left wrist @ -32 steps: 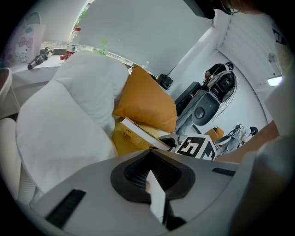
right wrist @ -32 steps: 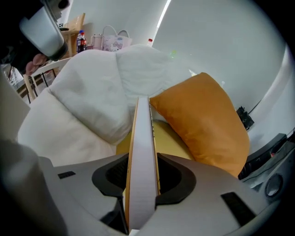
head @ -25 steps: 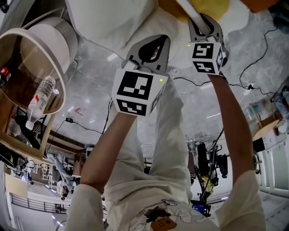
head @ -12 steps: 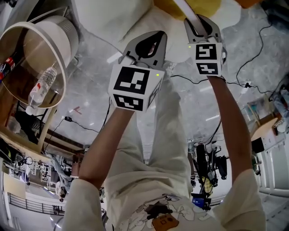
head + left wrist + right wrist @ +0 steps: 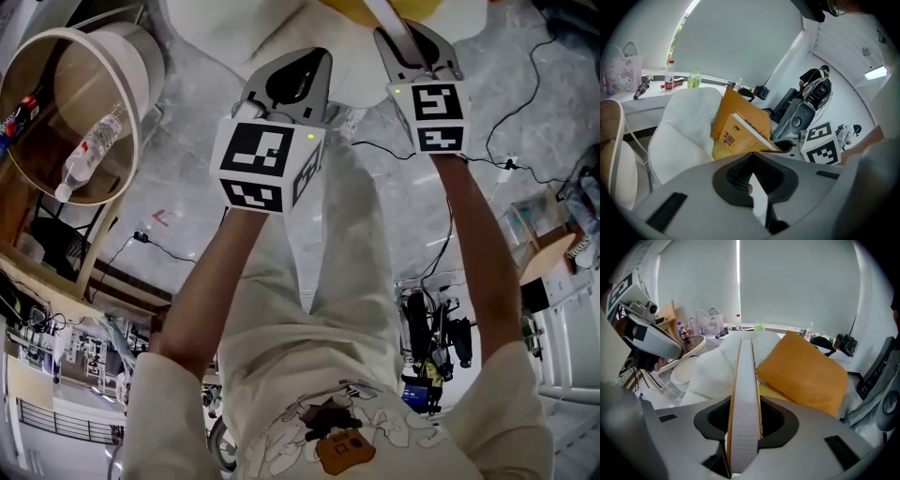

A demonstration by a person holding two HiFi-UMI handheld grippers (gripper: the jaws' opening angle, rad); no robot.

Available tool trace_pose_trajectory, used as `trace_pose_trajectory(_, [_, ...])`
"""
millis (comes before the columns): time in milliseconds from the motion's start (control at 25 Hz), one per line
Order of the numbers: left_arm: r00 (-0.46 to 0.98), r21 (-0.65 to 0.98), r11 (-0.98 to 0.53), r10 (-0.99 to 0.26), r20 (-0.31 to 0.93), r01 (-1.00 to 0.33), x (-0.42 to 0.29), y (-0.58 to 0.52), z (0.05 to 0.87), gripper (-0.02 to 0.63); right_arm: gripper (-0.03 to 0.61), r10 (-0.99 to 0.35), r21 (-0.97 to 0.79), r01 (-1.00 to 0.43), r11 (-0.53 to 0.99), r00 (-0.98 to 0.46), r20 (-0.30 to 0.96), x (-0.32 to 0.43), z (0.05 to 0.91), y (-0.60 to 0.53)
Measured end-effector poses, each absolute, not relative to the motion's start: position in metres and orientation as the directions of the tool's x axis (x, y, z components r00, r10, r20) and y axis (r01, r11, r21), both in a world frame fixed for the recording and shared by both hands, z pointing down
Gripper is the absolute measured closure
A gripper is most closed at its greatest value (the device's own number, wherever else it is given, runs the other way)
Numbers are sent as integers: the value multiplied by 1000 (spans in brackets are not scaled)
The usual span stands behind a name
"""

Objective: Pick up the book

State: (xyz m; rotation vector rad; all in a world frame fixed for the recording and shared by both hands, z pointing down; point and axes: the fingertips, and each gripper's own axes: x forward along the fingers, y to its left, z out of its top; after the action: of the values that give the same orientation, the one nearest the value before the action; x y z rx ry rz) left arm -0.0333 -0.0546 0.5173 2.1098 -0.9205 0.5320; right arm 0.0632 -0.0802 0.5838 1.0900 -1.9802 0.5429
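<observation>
Yellow-covered book (image 5: 745,418) is held up in the right gripper (image 5: 745,401). Its fingers are pinching the covers, with the white page edge running straight up between them. In the left gripper view the book (image 5: 740,136) sits tilted in front of an orange cushion (image 5: 738,104), which leans on a white padded chair (image 5: 684,126). The left gripper (image 5: 286,80) is just beside the right one (image 5: 417,52), fingers pressed together with nothing in them. Off to the left there's a round desk (image 5: 52,36) with a water bottle (image 5: 91,152) lying on it.
</observation>
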Motion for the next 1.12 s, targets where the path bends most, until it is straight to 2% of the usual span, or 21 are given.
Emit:
trace_pose_trajectory(520, [662,446,-496,-474,580,-745,-34,-33,441,607,422,-547,-16,-863,505,-335,767,68,495,-51])
trace_pose_trajectory(1120, [669,420,-528,-497,553,-738,-31,-8,354,607,422,-584,-121,-891,438,-385,715,72,397,-17])
